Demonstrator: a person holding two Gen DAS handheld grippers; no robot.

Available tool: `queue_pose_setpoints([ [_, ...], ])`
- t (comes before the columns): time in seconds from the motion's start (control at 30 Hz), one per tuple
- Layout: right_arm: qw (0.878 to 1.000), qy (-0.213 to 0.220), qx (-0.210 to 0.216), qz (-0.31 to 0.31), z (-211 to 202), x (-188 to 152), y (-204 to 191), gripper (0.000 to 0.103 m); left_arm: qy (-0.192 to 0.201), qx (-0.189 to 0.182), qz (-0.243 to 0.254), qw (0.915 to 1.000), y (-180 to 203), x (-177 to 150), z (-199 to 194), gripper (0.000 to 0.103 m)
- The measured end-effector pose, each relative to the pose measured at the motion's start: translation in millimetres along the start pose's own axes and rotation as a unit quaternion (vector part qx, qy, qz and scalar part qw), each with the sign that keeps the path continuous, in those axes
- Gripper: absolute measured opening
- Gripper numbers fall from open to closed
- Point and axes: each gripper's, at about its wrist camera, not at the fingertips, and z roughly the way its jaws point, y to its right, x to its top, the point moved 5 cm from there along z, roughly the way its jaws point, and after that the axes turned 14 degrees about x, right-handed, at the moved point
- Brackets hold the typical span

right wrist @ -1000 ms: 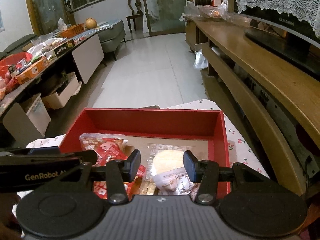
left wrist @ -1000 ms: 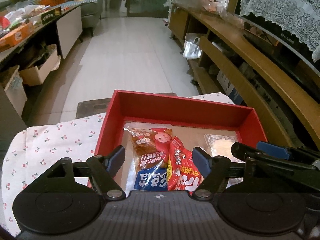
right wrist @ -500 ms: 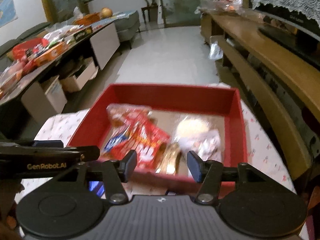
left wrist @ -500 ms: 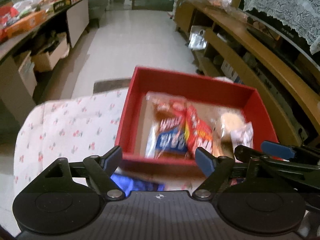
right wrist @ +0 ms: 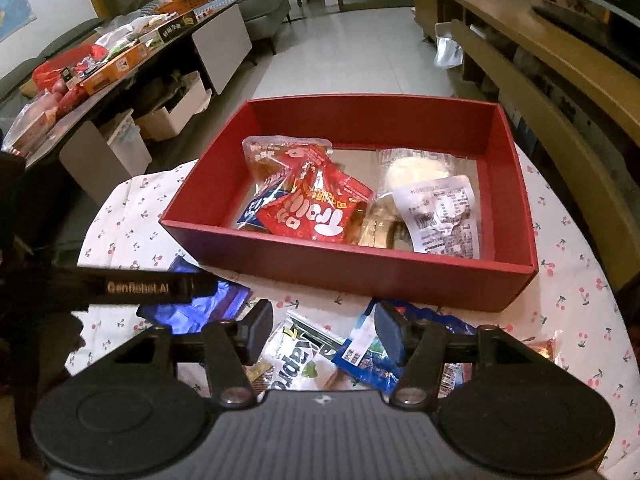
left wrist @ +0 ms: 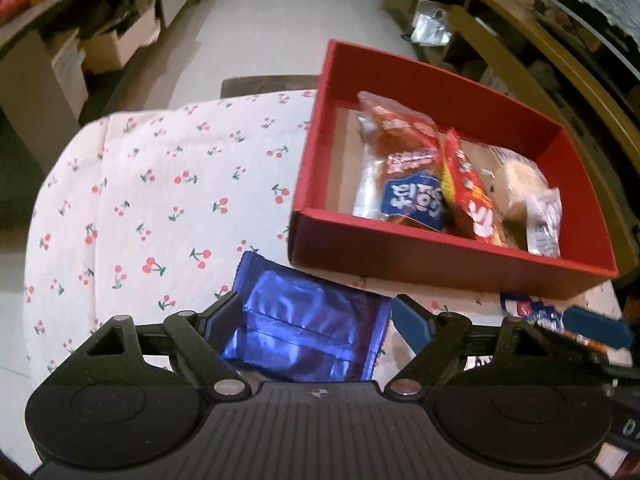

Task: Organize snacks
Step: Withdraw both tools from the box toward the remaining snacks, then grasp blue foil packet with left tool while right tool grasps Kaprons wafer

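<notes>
Tabletop (right wrist: pixel 560 264) under a cherry-print cloth. Red box (right wrist: pixel 360 268) sits on it, far of both grippers.

Inside the box: clear-and-blue pouch (right wrist: pixel 276 160) at left, red Trolli bag (right wrist: pixel 320 212) partly over it, wrapped bun (right wrist: pixel 420 168) at right with a white-label wrapper (right wrist: pixel 444 212) in front.

Outside, near the box's front wall: blue foil pack (left wrist: pixel 304 328), white pack (right wrist: pixel 296 352), blue-white pack (right wrist: pixel 364 352), all flat on the cloth.

Left gripper (left wrist: pixel 316 316) tilts down over the foil pack; jaws opening, pack lies between them, pads not pressing it.

Right gripper (right wrist: pixel 324 330) hovers over the white and blue-white packs, jaws apart, gripping nothing.
</notes>
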Motion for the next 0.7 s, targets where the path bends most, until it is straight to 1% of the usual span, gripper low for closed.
queue_pose_setpoints([
  [0.07, 1.0, -0.004, 0.002, -0.001, 1, -1, 0, 0.075, -0.007, -0.003, -0.011, 0.9999, -3, 4, 5, 0.086],
  [0.23, 1.0, -0.014, 0.002, -0.002, 6, -3, 1, 0.077, -0.017, 0.009, -0.028, 0.9994, 0, 9, 19, 0.087],
  [0.37, 1.0, -0.017, 0.005, -0.003, 7, -3, 1, 0.077, -0.018, 0.031, -0.019, 0.9992, 6, 10, 23, 0.089],
  [0.43, 1.0, -0.019, 0.006, -0.004, 8, -4, 0, 0.077, -0.019, 0.041, -0.009, 0.9989, 8, 8, 24, 0.092],
  [0.5, 1.0, -0.022, 0.007, -0.006, 9, -4, -1, 0.078, -0.031, 0.053, 0.004, 0.9981, 9, 4, 27, 0.095],
  [0.7, 1.0, -0.026, 0.013, -0.007, 10, -6, -3, 0.078, -0.043, 0.048, -0.005, 0.9979, 0, 0, 25, 0.097],
])
